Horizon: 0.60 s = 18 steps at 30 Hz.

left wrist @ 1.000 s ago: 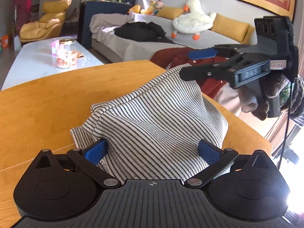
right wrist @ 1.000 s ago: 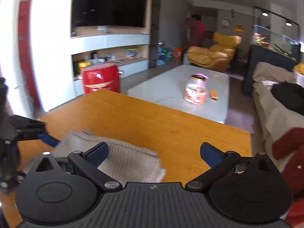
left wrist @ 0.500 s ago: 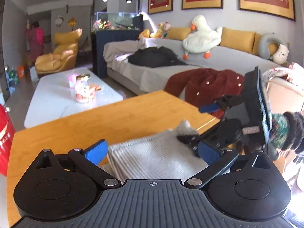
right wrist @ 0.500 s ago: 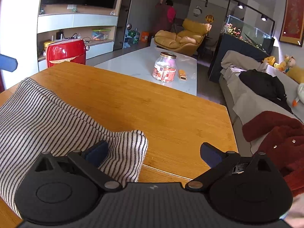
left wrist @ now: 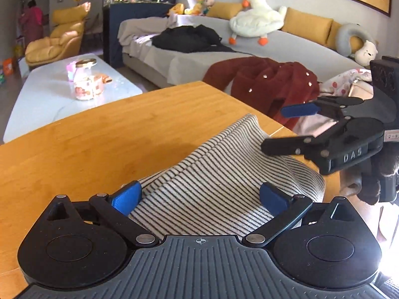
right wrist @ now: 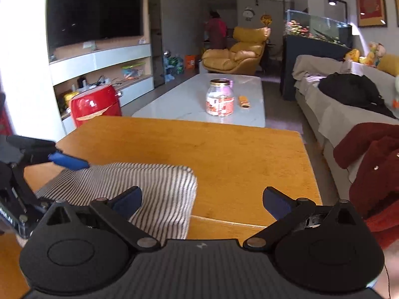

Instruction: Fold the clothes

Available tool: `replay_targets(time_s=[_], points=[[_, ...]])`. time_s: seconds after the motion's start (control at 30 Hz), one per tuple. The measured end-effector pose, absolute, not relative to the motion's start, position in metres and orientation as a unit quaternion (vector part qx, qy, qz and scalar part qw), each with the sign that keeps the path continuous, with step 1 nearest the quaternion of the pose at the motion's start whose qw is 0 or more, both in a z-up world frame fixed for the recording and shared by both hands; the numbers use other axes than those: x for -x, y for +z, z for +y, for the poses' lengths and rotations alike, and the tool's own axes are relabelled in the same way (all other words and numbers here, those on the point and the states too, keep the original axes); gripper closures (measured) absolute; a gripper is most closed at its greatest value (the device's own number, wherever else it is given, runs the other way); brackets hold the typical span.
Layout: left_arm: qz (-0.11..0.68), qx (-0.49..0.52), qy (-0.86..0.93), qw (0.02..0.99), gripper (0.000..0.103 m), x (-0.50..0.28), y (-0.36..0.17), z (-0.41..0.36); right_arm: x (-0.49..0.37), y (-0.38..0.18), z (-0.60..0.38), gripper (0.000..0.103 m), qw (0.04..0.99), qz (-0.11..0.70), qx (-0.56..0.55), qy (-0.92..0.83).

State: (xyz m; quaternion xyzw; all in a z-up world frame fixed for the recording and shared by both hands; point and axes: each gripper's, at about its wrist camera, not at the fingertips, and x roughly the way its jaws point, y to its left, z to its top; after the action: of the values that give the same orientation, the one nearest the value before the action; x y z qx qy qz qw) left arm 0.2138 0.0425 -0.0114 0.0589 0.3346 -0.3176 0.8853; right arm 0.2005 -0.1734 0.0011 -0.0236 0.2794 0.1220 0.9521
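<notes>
On the table (right wrist: 224,149), near its front right corner, lies the striped garment (left wrist: 219,189), bunched in layers w/ a rounded fold edge toward the right edge; one corner (left wrist: 249,119) points at the far-right side

Left gripper (left wrist: 199,196): fingers spread wide, blue pads either side of the cloth, which runs straight out ahead between them. Pads appear above/at the cloth, not pinching it. Right view confirms: a left pad (right wrist: 68,161) sits at the garment's far-left edge, whether touching cannot be told

Right gripper (right wrist: 202,199): fingers spread wide, holding nothing. Its left finger overlaps the cloth in view; its right finger is over bare wood. Garment lies ahead and to the left of this gripper. From the left view its fingers hover just above the cloth's right side, stacked one over the other

Key relation: garment's long axis appears to run left-right across the table front, betw. the two grippers, one at each end. Both about equally near; left is centred on it, right is offset past its right edge

Judgement: layers already doubled, so either mid-fold w/ a release just made, or abt to grip for another fold. Not settled by these views. Blur on cloth in right view
</notes>
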Motion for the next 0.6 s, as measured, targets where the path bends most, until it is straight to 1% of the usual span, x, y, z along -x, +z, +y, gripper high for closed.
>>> replay_targets(time_s=[0.13,0.3,0.43,0.5,0.6], points=[[0.345,-0.034,-0.317,0.883,0.000,-0.221,-0.016,0.051,-0.224,-0.021,-0.159,0.000,0.938,0.327,0.064,0.099],[0.352,-0.010,-0.315,0.882,0.000,-0.228,-0.022,0.060,-0.230,-0.025,-0.155,0.000,0.939,0.325,0.050,0.096],[0.362,0.009,-0.313,0.878,0.000,-0.234,-0.024,0.067,-0.216,-0.018,-0.160,0.000,0.940,0.324,0.038,0.095],[0.370,0.023,-0.310,0.876,0.000,-0.238,-0.025,0.072,-0.202,-0.013,-0.167,0.000,0.940,0.326,0.016,0.100],[0.381,0.042,-0.305,0.872,0.000,-0.244,-0.026,0.079,-0.175,-0.009,-0.184,0.000,0.931,0.341,-0.046,0.124]])
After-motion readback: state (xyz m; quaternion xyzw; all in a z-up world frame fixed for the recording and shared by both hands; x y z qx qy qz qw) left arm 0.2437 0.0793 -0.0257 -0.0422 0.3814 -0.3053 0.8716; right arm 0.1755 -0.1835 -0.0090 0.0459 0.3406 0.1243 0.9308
